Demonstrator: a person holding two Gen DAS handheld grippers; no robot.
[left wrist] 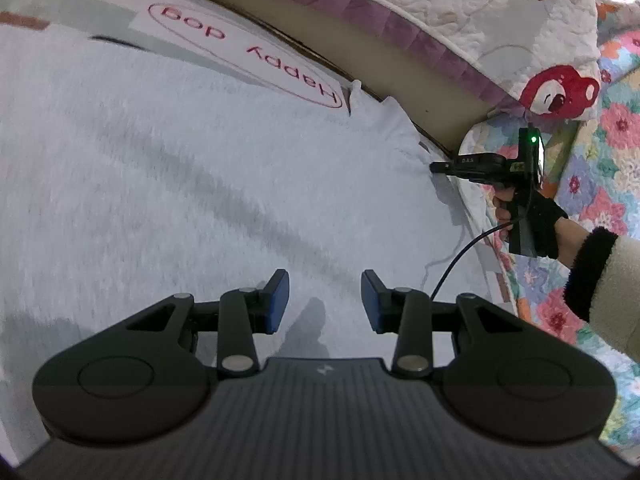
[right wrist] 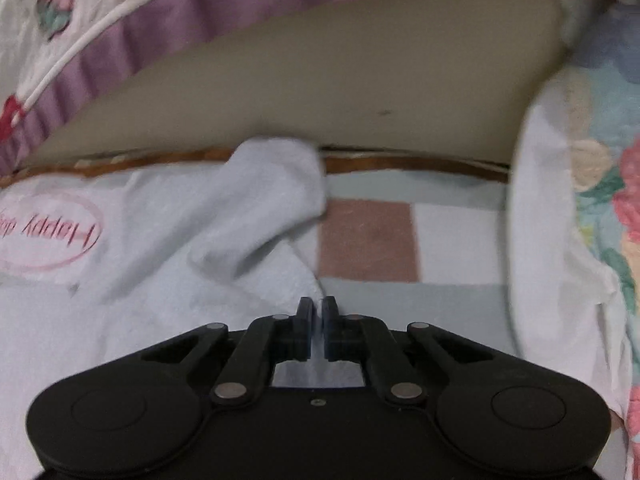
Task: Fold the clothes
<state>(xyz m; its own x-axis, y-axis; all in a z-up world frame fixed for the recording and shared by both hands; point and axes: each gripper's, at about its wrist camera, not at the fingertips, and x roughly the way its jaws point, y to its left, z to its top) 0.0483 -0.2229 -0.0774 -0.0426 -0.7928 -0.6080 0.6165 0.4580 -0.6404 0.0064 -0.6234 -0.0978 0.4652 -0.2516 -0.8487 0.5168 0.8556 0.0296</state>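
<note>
Left gripper (left wrist: 325, 304): fingers spread wide apart, blue pads (left wrist: 279, 304) facing each other with nothing between them, poised above the garment (left wrist: 180, 200). Garment: pale blue-white fleecy cloth lying flat on the sheet (right wrist: 452, 292), filling most of the left wrist view; its surface is blurred. Right gripper (right wrist: 317, 324): fingers clenched on the garment's right edge, a thin strip of pale cloth visible in the narrow gap between the pads; seen from the left wrist view (left wrist: 436, 167) it sits at the garment's far right corner, held by a hand (left wrist: 532, 216) in a black glove with a cream sleeve (left wrist: 616, 292) and a black cuff. Cable (left wrist: 460, 256): runs from the right gripper toward the near side, beside the garment. Past the grip, a fold of the garment (right wrist: 276, 184) rises in a hump. Sheet: patchwork of grey-green, white and brown squares, exposed right of the garment. Label (left wrist: 248, 56): red oval reading "Happy dog", at the garment's far edge. Beyond the garment: a tan board (right wrist: 320, 92), then a quilt (left wrist: 460, 12) with purple trim and strawberry prints. Right of the garment: a floral cover (left wrist: 608, 176)
</note>
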